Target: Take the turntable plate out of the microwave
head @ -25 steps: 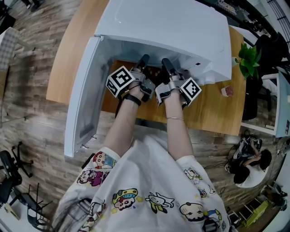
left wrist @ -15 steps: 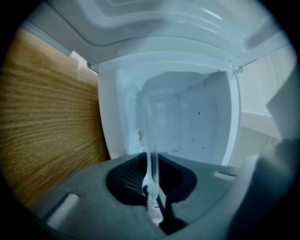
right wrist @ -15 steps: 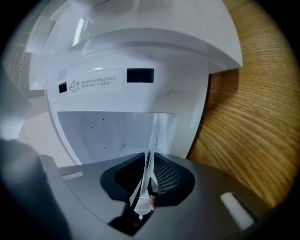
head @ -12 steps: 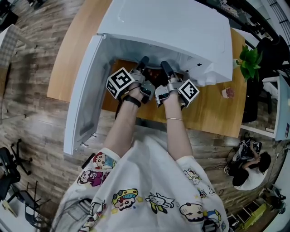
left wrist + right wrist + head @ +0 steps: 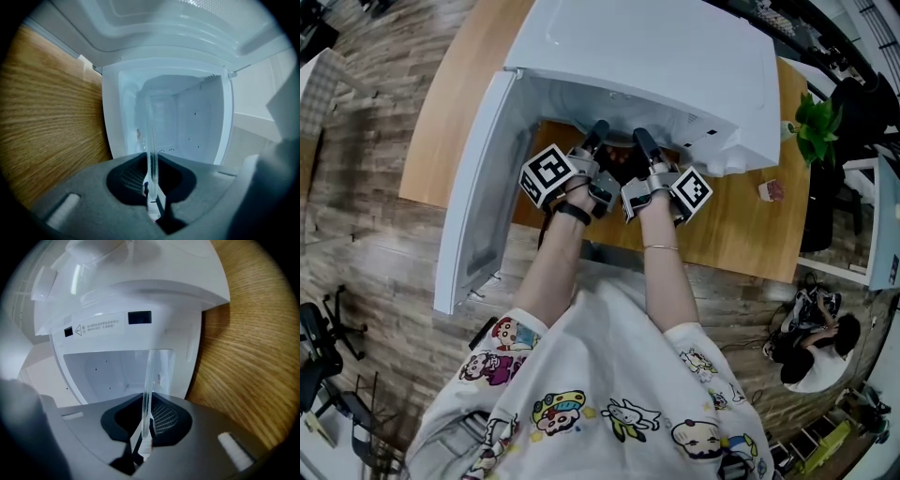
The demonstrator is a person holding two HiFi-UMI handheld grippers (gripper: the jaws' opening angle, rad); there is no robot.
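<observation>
closing ribbed fingers [image 5: 127, 177] on thin clear glass plate [image 5: 151, 133]

White microwave [image 5: 656, 56], tan wood-grain table [image 5: 455, 103].
Clear glass turntable plate [image 5: 152, 136]; grey left gripper [image 5: 598, 129] and right gripper [image 5: 640, 137] — black-and-white marker cubes [image 5: 546, 172]; white shirt [image 5: 609, 375] with colourful cartoon print.

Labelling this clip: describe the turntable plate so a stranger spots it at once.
Find the white microwave on the wooden table, door swung open. At its mouth the left gripper and right gripper have just been closing their jaws on the turntable plate. It alone is thin clear glass among white walls.
</observation>
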